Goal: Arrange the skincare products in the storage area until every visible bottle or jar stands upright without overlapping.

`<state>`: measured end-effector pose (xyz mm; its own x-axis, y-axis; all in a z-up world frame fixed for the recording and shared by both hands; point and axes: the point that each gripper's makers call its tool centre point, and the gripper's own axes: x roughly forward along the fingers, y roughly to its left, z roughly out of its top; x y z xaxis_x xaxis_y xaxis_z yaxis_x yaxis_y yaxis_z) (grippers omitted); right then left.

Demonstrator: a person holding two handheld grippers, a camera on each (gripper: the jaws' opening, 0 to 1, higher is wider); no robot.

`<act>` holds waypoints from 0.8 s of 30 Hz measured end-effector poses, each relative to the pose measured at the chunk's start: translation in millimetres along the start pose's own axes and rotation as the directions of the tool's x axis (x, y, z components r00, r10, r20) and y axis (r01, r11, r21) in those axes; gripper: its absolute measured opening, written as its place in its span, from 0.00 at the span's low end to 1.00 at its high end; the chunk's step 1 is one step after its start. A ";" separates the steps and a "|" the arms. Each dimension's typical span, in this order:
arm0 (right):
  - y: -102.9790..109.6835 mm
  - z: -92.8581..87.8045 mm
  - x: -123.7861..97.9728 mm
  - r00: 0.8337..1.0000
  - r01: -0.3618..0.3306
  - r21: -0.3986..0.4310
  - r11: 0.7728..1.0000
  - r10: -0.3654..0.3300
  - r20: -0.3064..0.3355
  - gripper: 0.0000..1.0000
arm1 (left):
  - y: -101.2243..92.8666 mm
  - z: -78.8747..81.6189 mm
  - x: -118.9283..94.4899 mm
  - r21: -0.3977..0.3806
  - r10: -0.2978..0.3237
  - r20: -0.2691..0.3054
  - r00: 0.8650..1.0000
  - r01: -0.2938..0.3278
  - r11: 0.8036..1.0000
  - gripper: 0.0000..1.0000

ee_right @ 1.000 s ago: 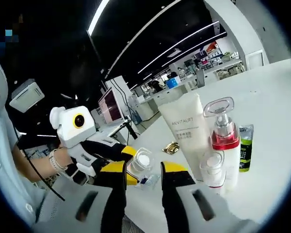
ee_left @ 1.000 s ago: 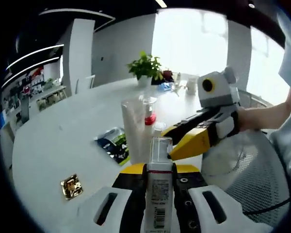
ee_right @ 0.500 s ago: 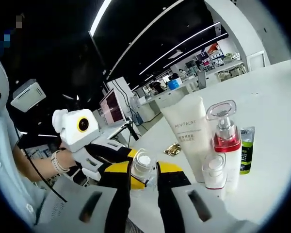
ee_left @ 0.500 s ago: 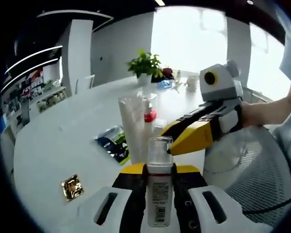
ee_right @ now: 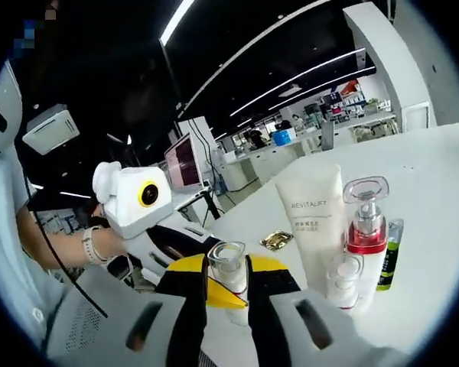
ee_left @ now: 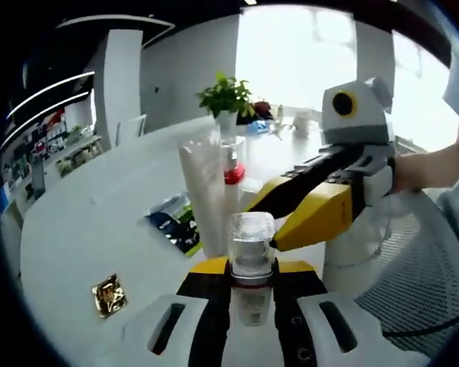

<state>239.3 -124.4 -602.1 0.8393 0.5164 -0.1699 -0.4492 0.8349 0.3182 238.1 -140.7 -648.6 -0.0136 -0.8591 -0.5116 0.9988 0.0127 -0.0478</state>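
In the left gripper view, the left gripper (ee_left: 251,287) rose from the bottom centre of the frame, its yellow-tipped jaws clenched on a small bottle (ee_left: 251,264) with a clear cap. The right gripper (ee_left: 310,210) reached in from the right, its yellow jaw tips touching the same bottle's cap — a person's hand (ee_left: 424,170) held it at the right edge. Just behind the bottle, mid-frame, stood a white tube (ee_left: 205,195) and a pump bottle (ee_left: 232,170) with a red collar, both upright on the white table (ee_left: 84,222). A dark green sachet (ee_left: 172,222) lay flat left of the tube, and a gold packet (ee_left: 109,294) lay at lower left. A potted plant (ee_left: 228,98) stood at the table's far end, top centre.

In the right gripper view, the right gripper (ee_right: 228,279) at bottom centre had its jaws closed on the small bottle (ee_right: 228,271), which the left gripper (ee_right: 180,245) held from the left. To the right stood the white tube (ee_right: 315,218), the pump bottle (ee_right: 365,229) and a small white bottle (ee_right: 342,283), close together. The green sachet (ee_right: 389,256) showed at far right, partly hidden behind the pump bottle; the gold packet (ee_right: 277,241) lay behind the grippers.
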 end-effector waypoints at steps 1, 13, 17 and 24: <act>0.1 -2.8 0.8 1.000 0.000 -0.014 1.000 0.000 -0.016 0.20 | 0.6 -1.9 0.8 0.011 0.003 -0.008 1.000 -0.003 1.000 0.17; -6.2 -14.3 2.6 0.996 0.027 -0.078 0.997 -0.033 -0.080 0.19 | 0.7 -12.5 11.7 0.005 -0.008 -0.008 1.000 0.008 1.000 0.17; -6.8 -16.7 3.0 0.995 0.030 -0.090 0.995 -0.038 -0.093 0.20 | 0.5 -15.0 13.2 0.010 -0.016 -0.001 1.000 0.016 1.000 0.17; -8.3 -21.3 4.0 0.991 0.043 -0.119 0.992 -0.057 -0.117 0.20 | 0.6 -18.6 16.7 0.021 -0.025 -0.003 1.000 0.025 0.999 0.18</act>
<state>239.9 -125.2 -625.3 0.8220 0.4865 -0.2961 -0.4456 0.8732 0.1976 237.6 -145.5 -673.1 -0.0384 -0.8577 -0.5128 0.9989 -0.0195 -0.0423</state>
